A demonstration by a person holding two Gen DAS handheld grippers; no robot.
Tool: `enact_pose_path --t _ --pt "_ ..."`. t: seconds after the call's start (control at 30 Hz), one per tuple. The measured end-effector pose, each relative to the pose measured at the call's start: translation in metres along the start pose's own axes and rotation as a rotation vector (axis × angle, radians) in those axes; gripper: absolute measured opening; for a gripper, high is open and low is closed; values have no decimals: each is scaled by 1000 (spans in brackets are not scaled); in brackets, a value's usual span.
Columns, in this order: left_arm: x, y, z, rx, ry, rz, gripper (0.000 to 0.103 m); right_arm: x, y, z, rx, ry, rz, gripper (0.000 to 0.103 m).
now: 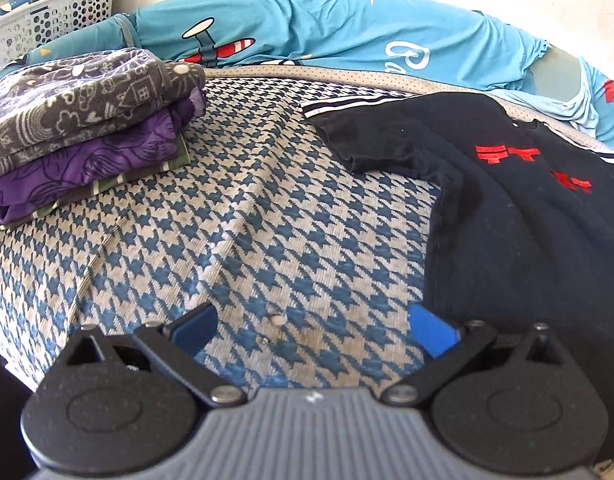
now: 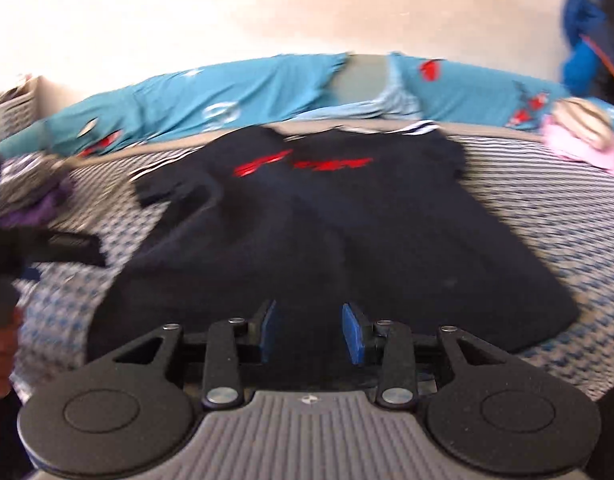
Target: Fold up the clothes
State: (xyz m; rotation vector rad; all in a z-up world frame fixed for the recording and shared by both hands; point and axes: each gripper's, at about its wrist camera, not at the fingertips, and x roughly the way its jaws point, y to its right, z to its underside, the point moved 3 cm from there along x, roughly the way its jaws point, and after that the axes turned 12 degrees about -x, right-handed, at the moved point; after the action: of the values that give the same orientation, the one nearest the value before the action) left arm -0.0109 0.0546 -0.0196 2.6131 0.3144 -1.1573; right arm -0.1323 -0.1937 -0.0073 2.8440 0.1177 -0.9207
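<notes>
Left gripper (image 1: 313, 330): black linkage arms, blue fingertip pads, silver pivot screws, ribbed grey housing. Right gripper (image 2: 311, 332): identical build.

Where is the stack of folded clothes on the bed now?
In the left wrist view, the stack of folded clothes sits at the far left of the houndstooth bed cover, below the white laundry basket and left of the black T-shirt.

One black T-shirt (image 1: 527, 216), one stack of three folded garments (image 1: 83, 132), one laundry basket (image 1: 47, 16) and two grippers are counted.
</notes>
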Motion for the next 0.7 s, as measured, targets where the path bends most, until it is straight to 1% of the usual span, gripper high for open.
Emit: enact_pose_path --t 0.23,0.43,0.53,0.63,0.7 --pt "-6 3 0 20 -5 41 103 15 -45 0 -86 -31 -126 35" --pt "-6 -2 -3 6 -18 33 103 26 -82 -3 -180 -45 -216 35" --pt "-6 -6 -5 -4 -22 19 103 32 -102 -3 -240 -43 -248 35" --pt "-6 -9 -6 -9 -19 5 103 38 -121 -5 -304 -28 -253 35" --pt "-7 -12 -8 -15 -17 4 103 40 -131 -6 -341 -12 -257 39"
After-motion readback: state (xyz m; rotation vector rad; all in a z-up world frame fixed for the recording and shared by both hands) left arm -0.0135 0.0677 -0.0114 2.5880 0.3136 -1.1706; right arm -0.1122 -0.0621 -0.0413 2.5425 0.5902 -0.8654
